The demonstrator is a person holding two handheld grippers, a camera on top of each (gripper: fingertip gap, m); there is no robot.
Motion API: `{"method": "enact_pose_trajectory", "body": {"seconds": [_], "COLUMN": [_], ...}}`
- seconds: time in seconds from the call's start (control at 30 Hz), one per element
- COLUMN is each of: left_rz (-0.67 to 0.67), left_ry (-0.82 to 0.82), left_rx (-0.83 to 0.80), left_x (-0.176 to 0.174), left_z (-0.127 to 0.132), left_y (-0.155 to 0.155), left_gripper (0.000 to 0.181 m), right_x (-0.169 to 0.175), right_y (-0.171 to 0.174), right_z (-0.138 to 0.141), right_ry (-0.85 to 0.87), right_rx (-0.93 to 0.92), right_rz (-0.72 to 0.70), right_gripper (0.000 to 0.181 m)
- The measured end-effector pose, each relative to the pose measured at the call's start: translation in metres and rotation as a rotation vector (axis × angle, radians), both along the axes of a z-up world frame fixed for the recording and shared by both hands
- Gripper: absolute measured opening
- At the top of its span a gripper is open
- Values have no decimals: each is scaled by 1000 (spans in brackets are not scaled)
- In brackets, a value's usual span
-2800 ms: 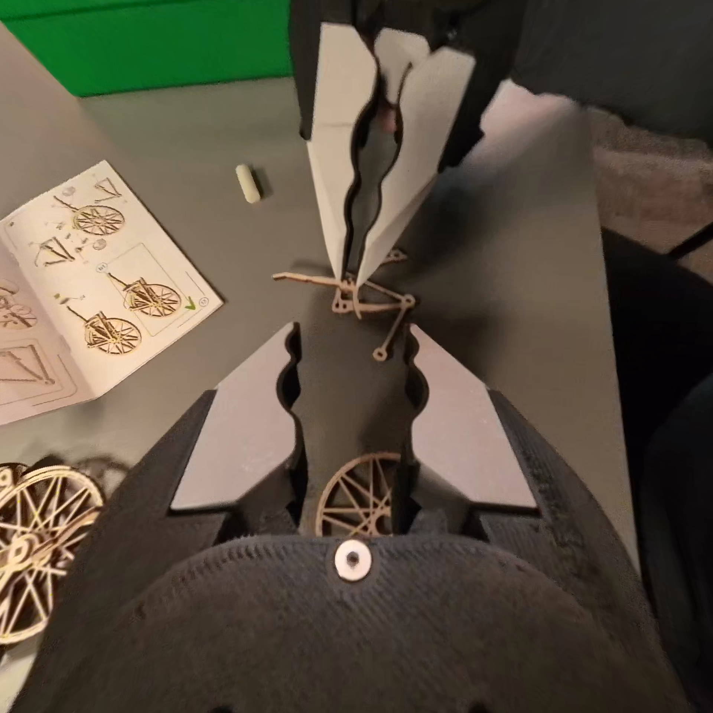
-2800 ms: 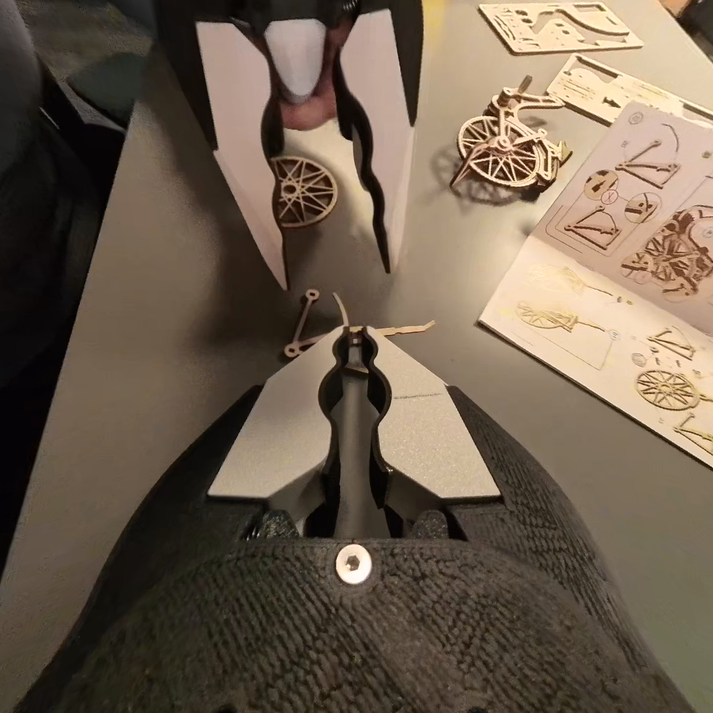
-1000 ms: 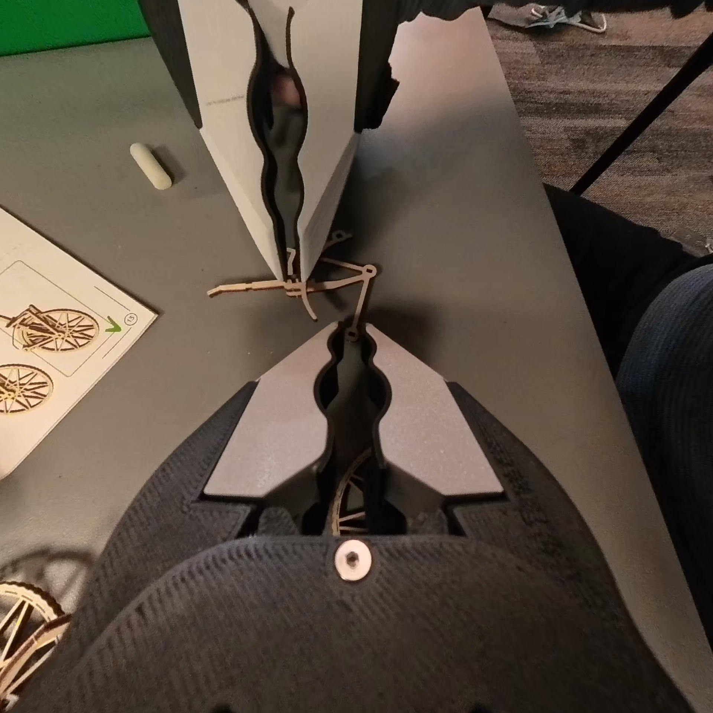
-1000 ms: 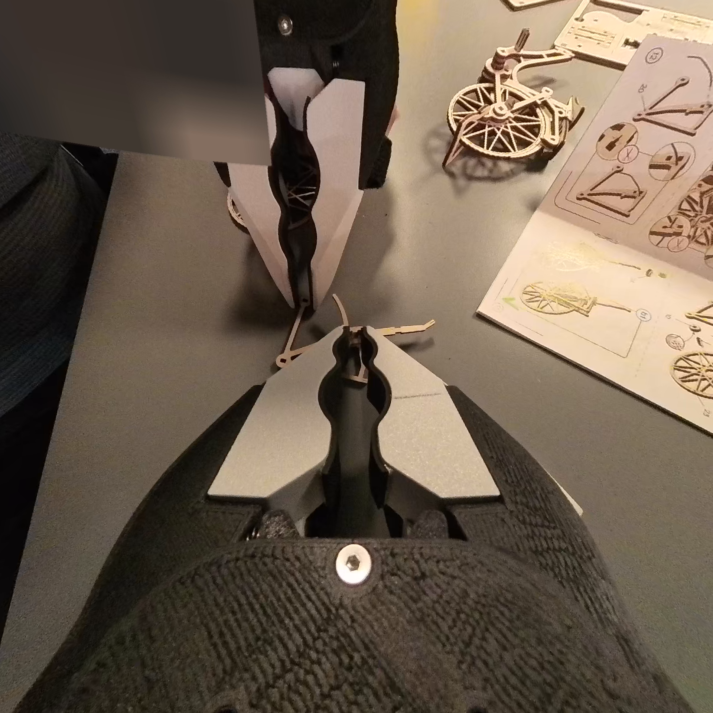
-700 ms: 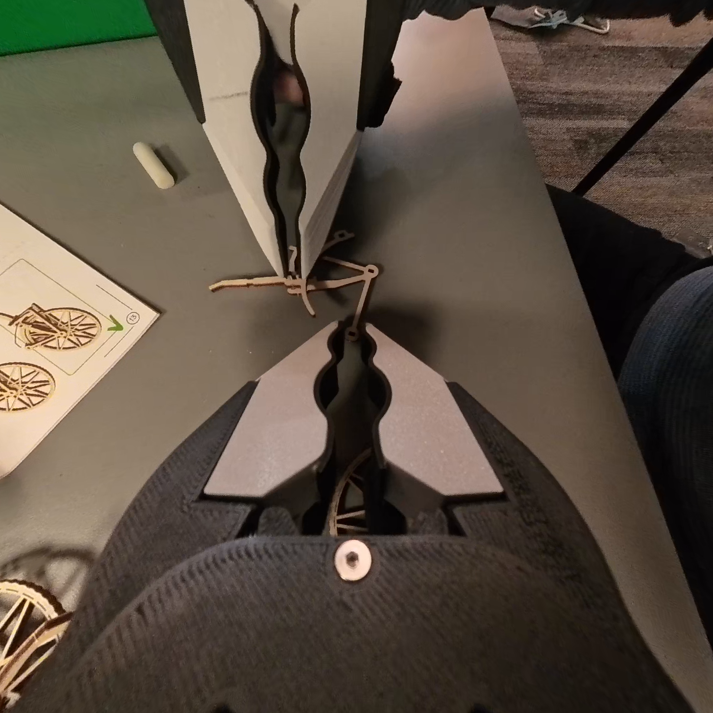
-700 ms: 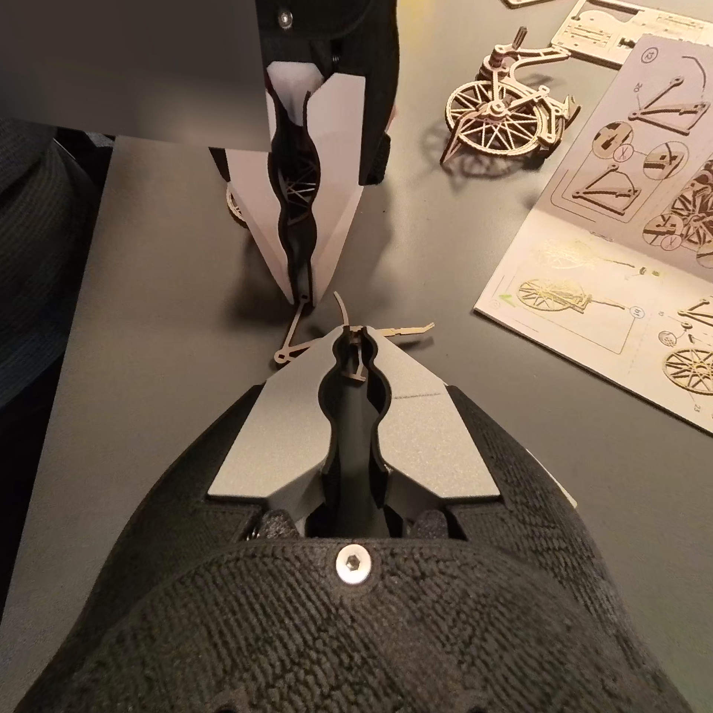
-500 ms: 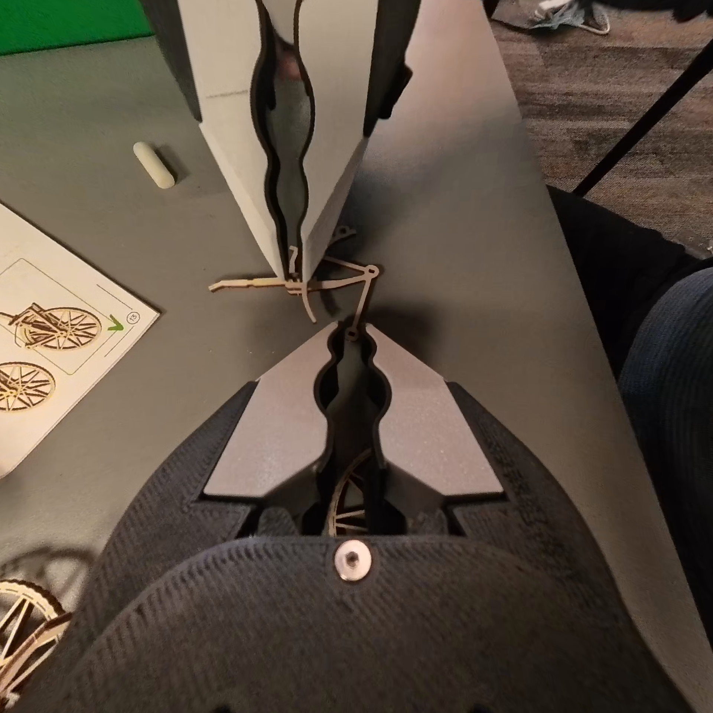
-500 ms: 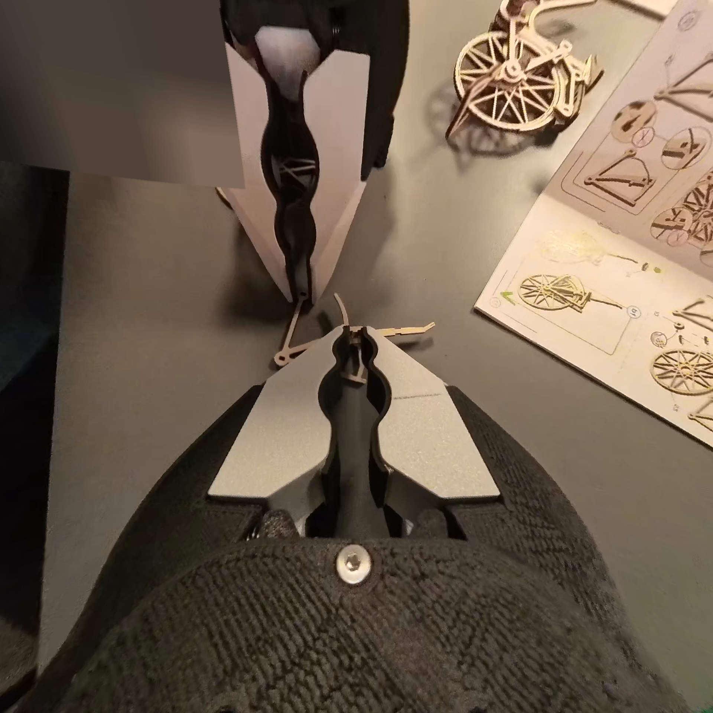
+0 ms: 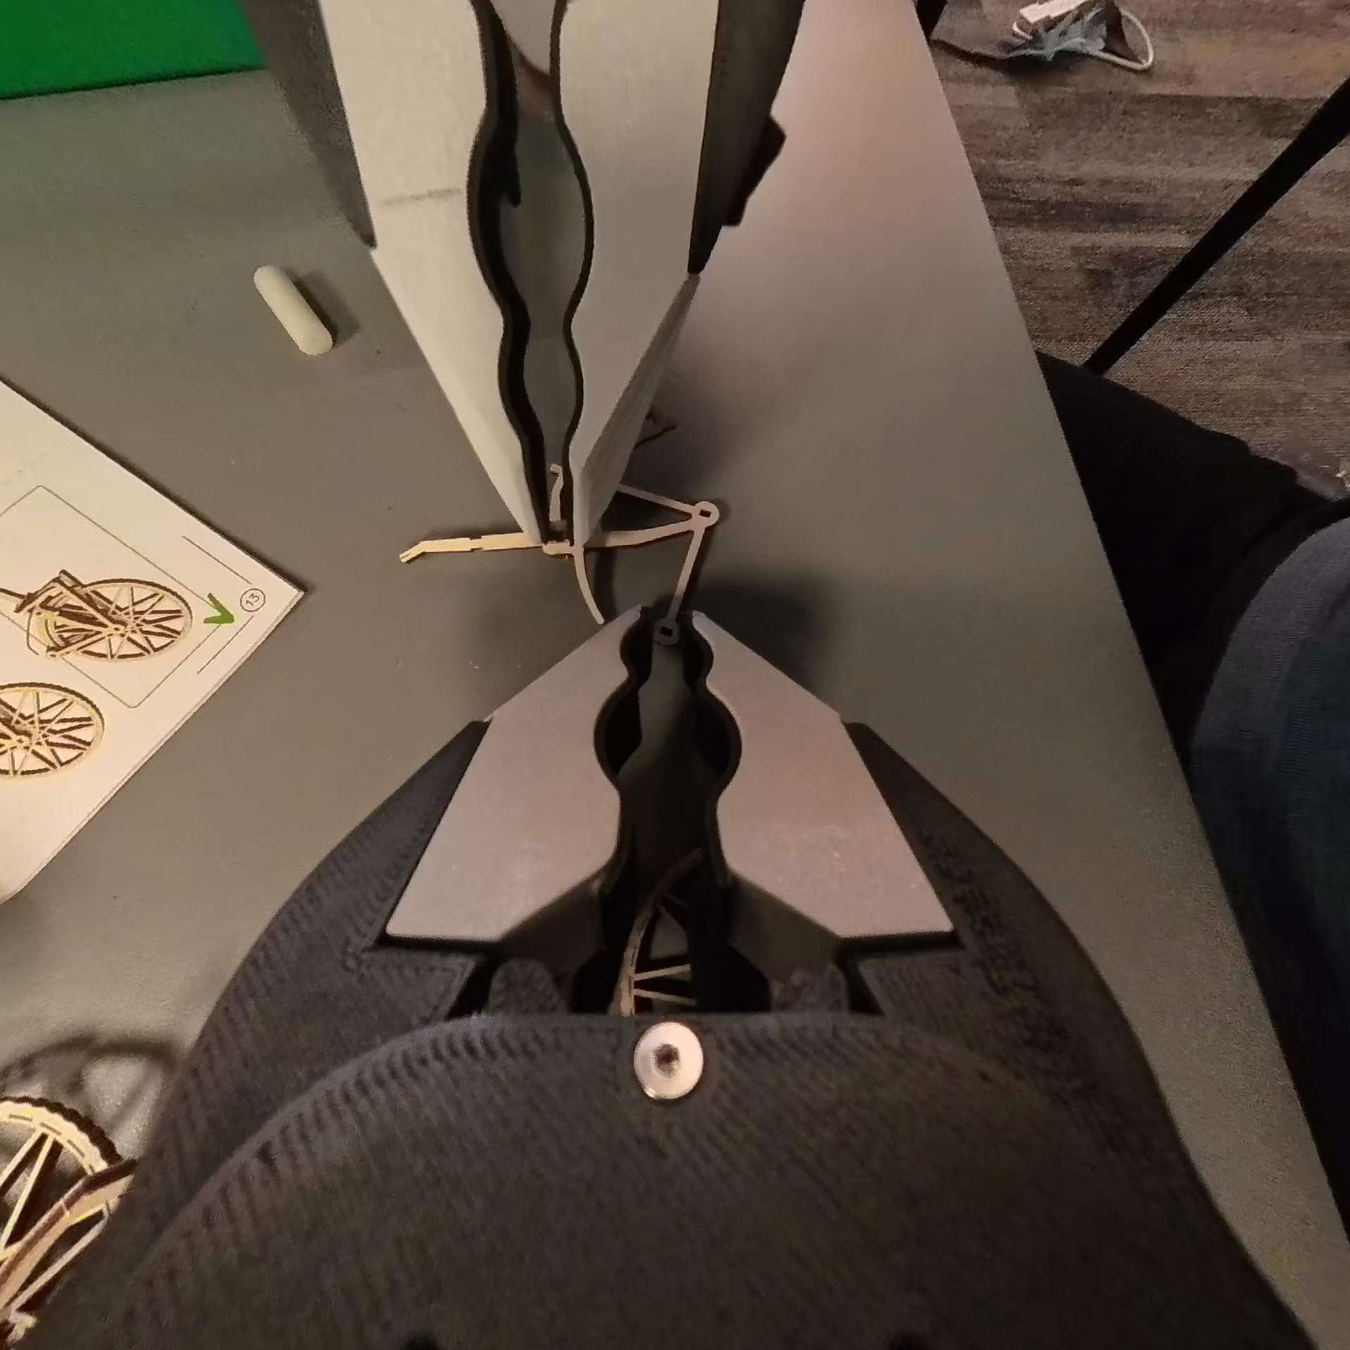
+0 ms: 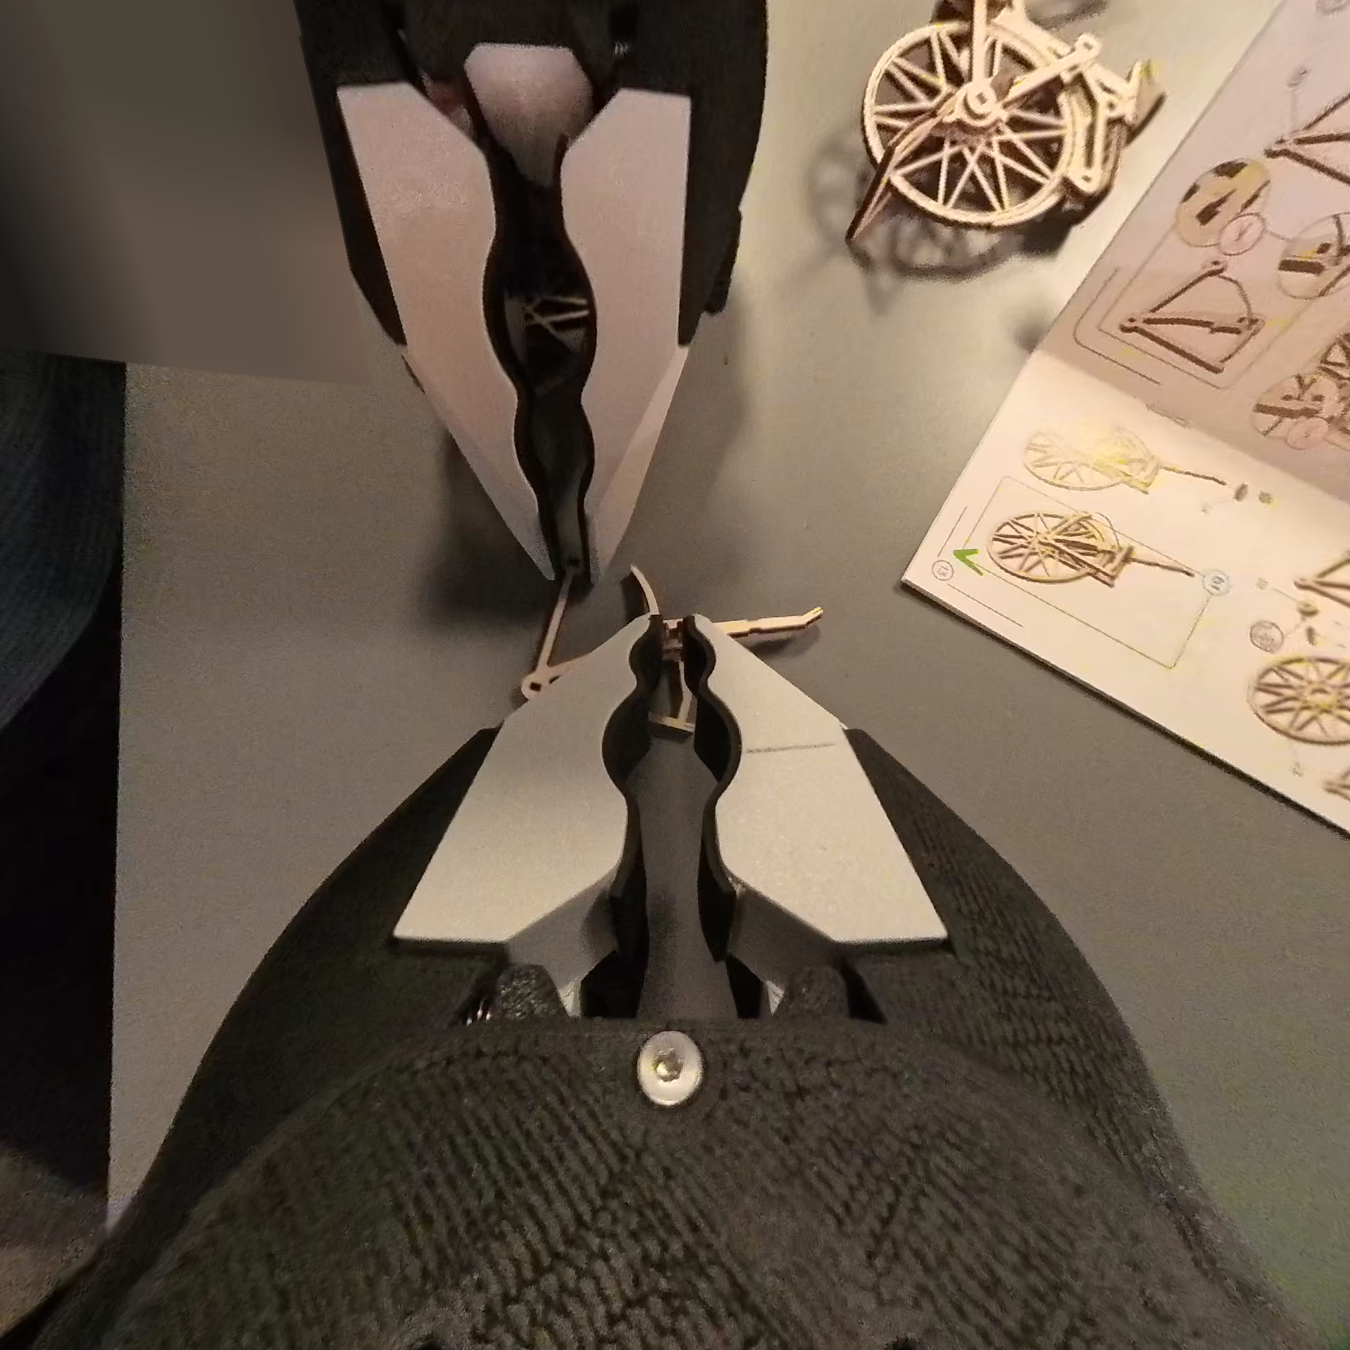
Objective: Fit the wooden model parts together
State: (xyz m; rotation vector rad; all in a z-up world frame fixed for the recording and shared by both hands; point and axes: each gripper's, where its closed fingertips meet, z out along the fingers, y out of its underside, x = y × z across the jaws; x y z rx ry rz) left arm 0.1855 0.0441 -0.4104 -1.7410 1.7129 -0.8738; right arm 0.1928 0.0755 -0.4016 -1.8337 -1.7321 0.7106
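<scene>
A thin wooden frame with a long handle lies low over the grey table. My left gripper is shut on the end of one strut. My right gripper comes in from the far side, shut on the frame's hub. In the right wrist view my right gripper pinches the hub, the handle sticks out to the right, and the left gripper holds the strut. A loose spoked wheel lies on the table under my left gripper.
An instruction booklet lies open beside the work. A part-built wheeled model stands farther along the table. A small white cylinder and a green box are at the back. A person's leg is past the table edge.
My left gripper was open 2.8 s ago; it moved forward and shut on the strut end. In the last second both grippers keep their hold and the right gripper tilts a little.
</scene>
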Motion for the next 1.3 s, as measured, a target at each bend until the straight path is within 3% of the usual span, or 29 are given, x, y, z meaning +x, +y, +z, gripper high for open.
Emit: {"method": "enact_pose_trajectory", "body": {"seconds": [0.23, 0.43, 0.7, 0.8, 0.9, 1.0, 1.3], "left_rz": [7, 10, 16, 8, 66, 74, 101], "left_ry": [-3, -2, -4, -130, -141, -104, -7], "left_rx": [8, 9, 4, -40, 108, 86, 44], "left_x": [-1, 0, -2, 1, -2, -2, 2], "left_z": [-1, 0, -1, 24, 37, 28, 6], "left_y": [-1, 1, 2, -8, 10, 12, 19], "left_gripper": [6, 6, 6, 0, 9, 22, 28], "right_x": [1, 1, 2, 2, 2, 2, 2], "right_y": [1, 1, 2, 2, 2, 2, 1], "right_z": [1, 0, 1, 1, 1, 1, 0], "right_ry": [149, 42, 182, 180, 176, 170, 160], "right_rx": [-146, -18, -24, -11, 8, 41, 114], "right_rz": [-92, -92, -177, -191, -192, -179, -126], "right_gripper": [3, 3, 4, 4, 4, 4, 4]}}
